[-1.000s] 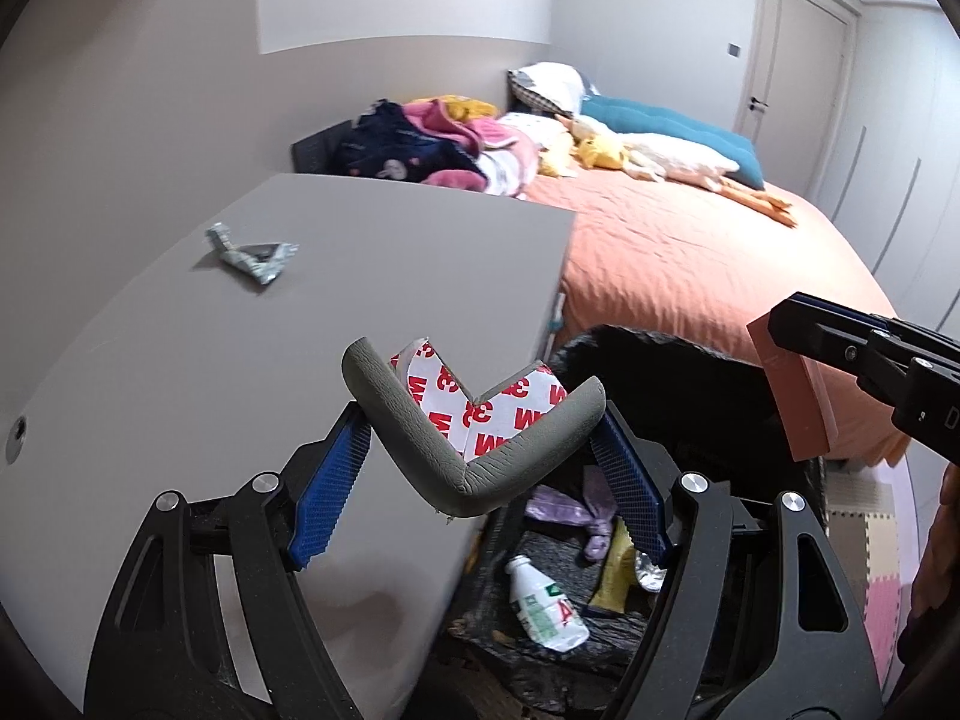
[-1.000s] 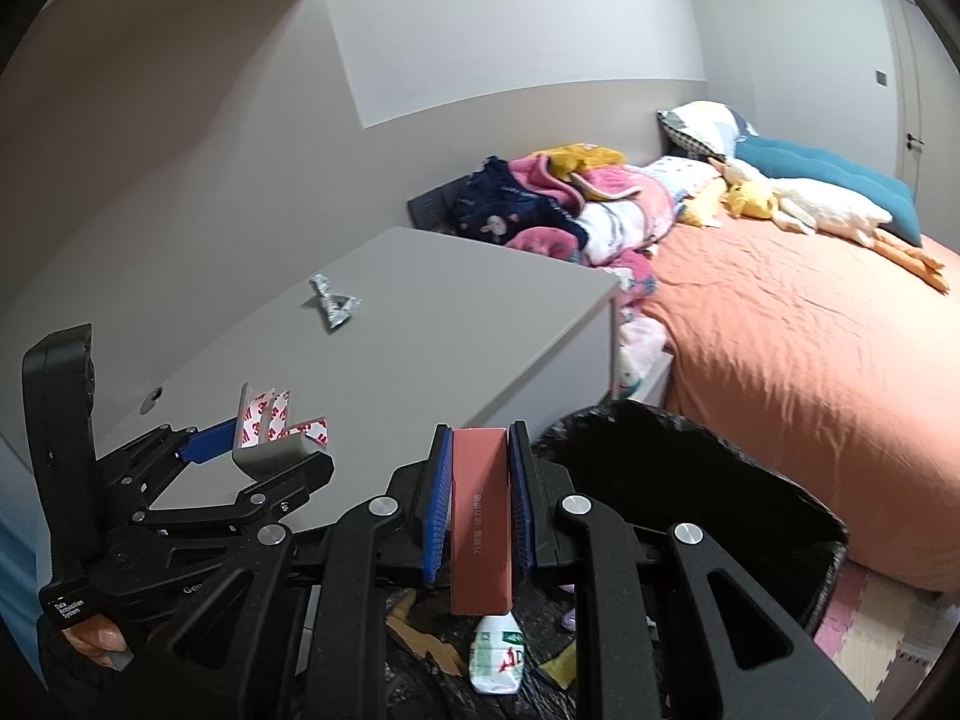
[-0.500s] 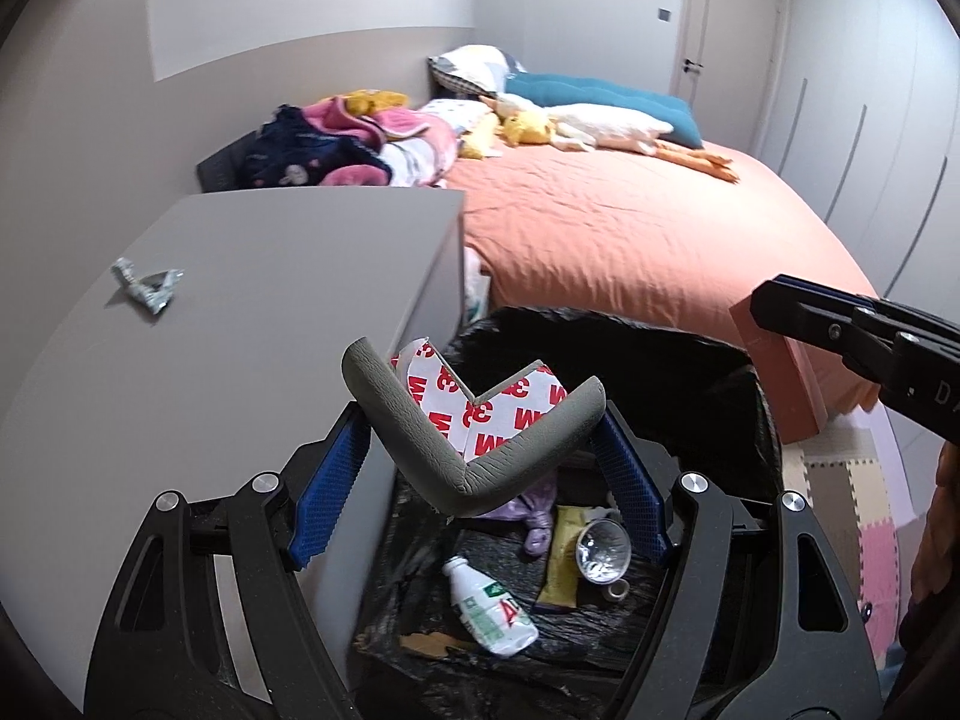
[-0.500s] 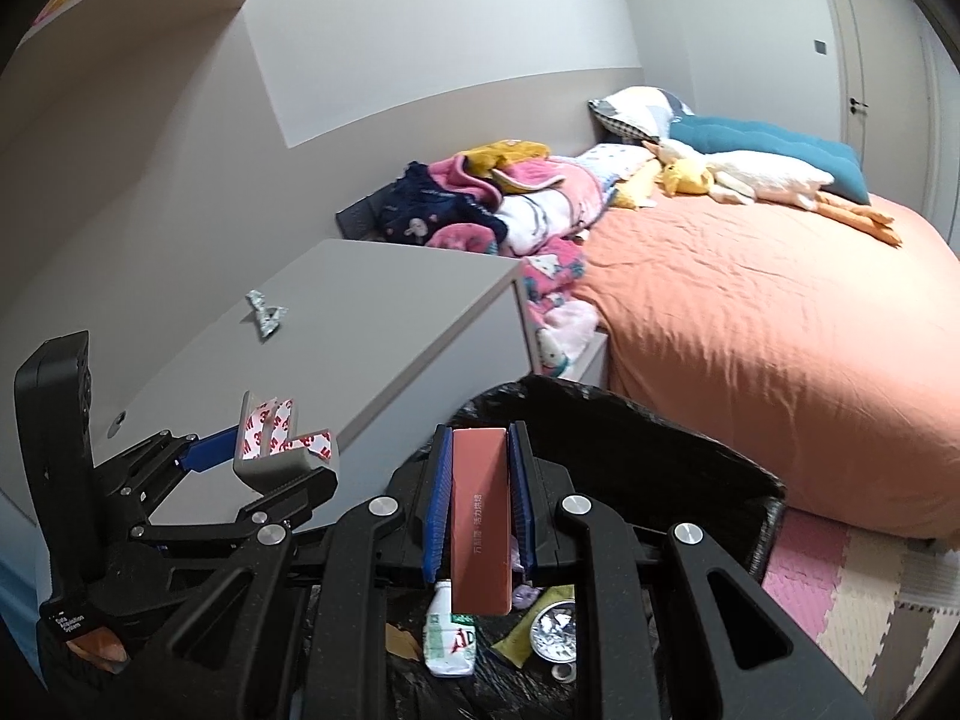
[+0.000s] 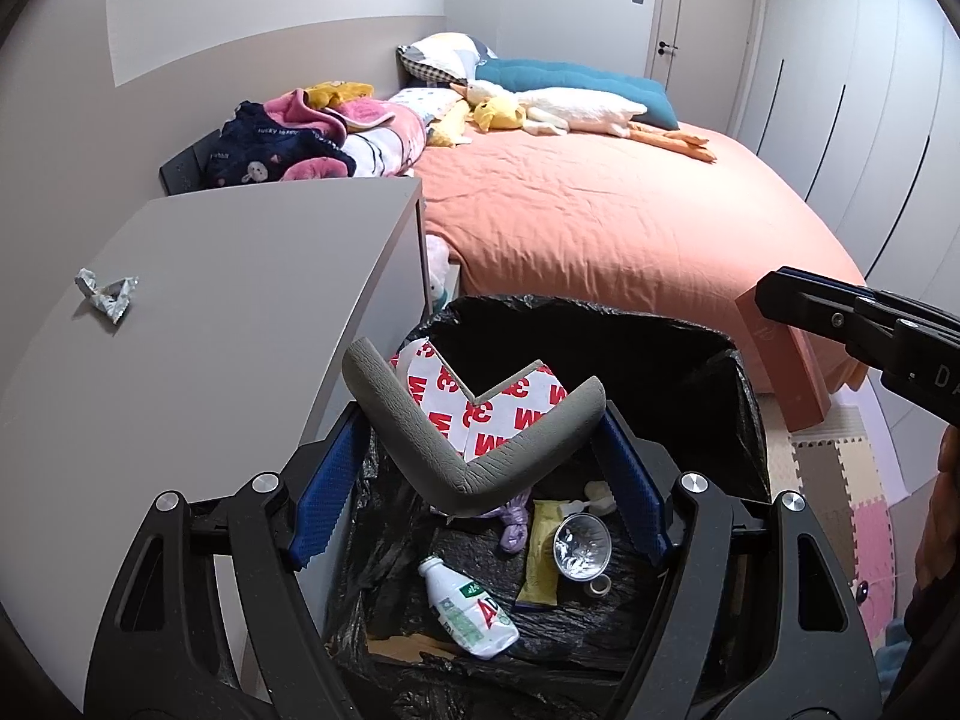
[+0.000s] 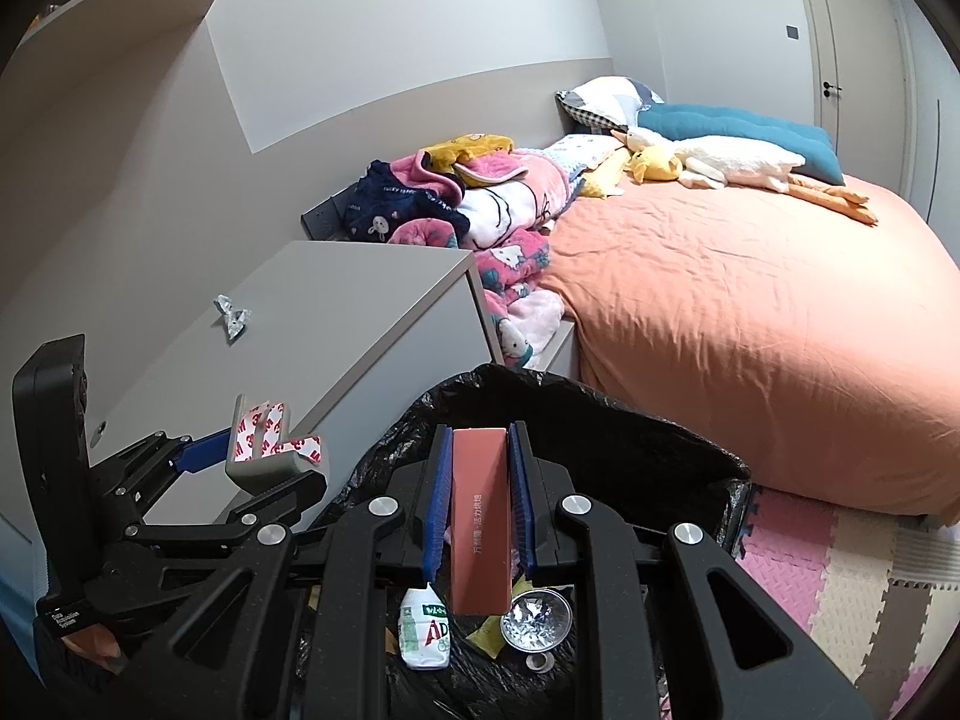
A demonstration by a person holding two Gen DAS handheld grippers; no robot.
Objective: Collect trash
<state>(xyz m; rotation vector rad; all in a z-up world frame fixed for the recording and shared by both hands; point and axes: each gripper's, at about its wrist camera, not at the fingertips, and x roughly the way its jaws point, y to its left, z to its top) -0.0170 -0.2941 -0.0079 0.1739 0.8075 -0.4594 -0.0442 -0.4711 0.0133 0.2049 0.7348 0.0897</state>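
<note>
A: Left wrist view?
B: Showed the left gripper (image 5: pixel 480 456) clamped on a grey L-shaped foam corner guard (image 5: pixel 462 444), blue pads (image 5: pixel 327 492) pressing both of its arms, red-printed backing paper facing the camera. Hung over the black-lined trash bin (image 5: pixel 744 420), bin mouth filling the lower centre.

A: Inside the bin?
B: Held a white plastic bottle (image 5: pixel 468 606) at 6 o'clock from the guard, a crumpled foil cup (image 5: pixel 581 546) at 4 o'clock, a yellow wrapper (image 5: pixel 543 546) between them. Crumpled silver wrapper (image 5: pixel 107 294) left on the grey cabinet top (image 5: pixel 210 330), at 10 o'clock from the guard, well apart from the bin.

A: Anything at the right edge?
B: Caught the right gripper's black arm at 3 o'clock, with the reddish-brown box (image 5: pixel 786 372) beneath it.

A: Right wrist view?
B: Showed the right gripper (image 6: pixel 480 516) shut tight on that reddish-brown box (image 6: pixel 480 516), upright between the blue pads, above the bin (image 6: pixel 600 420). Bottle (image 6: pixel 425 630) and foil cup (image 6: pixel 536 624) lay below the box. Left gripper (image 6: pixel 264 456) at 9 o'clock, gripping the guard (image 6: pixel 270 444). Silver wrapper (image 6: pixel 231 315) at 10 o'clock on the cabinet (image 6: pixel 360 300). Orange bed (image 6: pixel 750 312) at 2 o'clock.
</note>
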